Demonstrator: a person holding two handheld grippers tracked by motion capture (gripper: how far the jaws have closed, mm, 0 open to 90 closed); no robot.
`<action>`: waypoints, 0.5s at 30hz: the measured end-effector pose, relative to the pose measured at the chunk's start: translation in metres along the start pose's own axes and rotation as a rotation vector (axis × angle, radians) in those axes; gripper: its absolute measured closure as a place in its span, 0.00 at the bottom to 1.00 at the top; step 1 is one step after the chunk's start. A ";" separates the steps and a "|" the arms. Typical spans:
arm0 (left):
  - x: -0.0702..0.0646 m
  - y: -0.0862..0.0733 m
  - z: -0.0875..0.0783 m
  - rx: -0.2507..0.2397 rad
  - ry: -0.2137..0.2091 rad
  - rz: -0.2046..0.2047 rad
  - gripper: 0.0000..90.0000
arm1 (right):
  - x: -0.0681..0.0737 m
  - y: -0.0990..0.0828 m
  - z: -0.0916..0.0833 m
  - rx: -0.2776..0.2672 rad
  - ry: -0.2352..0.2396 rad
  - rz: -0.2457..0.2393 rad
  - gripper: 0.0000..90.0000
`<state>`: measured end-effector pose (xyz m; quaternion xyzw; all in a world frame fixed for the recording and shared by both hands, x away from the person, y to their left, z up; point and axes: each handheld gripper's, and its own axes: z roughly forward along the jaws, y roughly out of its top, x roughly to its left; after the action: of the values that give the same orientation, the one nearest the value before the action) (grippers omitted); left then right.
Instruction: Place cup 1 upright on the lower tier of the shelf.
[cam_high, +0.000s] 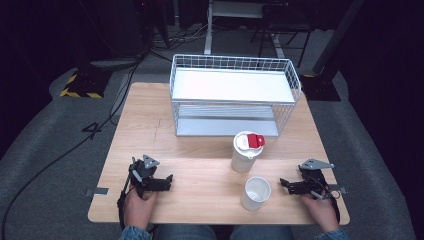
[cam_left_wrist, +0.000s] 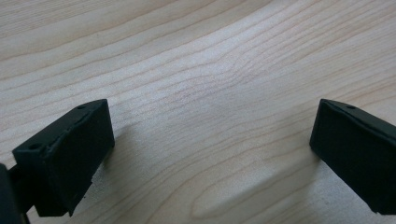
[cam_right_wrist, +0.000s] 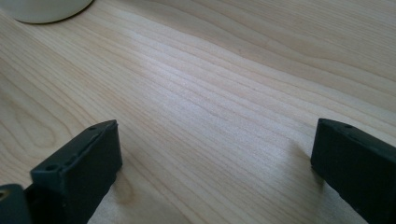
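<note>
Your left tool (cam_high: 169, 180) and right tool (cam_high: 284, 184) rest low on the surface (cam_high: 200, 170), both wide, holding nothing. The open cup (cam_high: 256, 193) stands just beside your right tool; the lidded cup (cam_high: 246, 151) stands behind it, near the rack (cam_high: 232, 95).

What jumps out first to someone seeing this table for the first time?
Probably the white wire basket shelf at the far side of the wooden table. In front of it stands a white lidded container with a red flap, and nearer the person an open white cup. A hand-held black claw rests at each near corner, left claw and right claw, both open on bare wood.
</note>
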<state>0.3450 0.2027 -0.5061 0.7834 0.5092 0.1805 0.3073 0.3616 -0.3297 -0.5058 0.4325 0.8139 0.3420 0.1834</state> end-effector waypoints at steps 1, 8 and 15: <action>0.000 0.000 0.000 0.000 0.000 -0.001 0.00 | 0.000 0.000 -0.001 0.000 0.001 0.001 0.04; -0.001 0.001 0.001 -0.001 0.010 -0.007 0.00 | 0.000 0.000 -0.001 -0.001 0.000 0.002 0.04; -0.001 0.001 0.001 -0.001 0.010 -0.008 0.00 | 0.000 -0.001 -0.001 0.000 -0.008 0.006 0.04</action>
<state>0.3466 0.2014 -0.5060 0.7805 0.5136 0.1834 0.3058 0.3607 -0.3300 -0.5056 0.4363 0.8119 0.3408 0.1856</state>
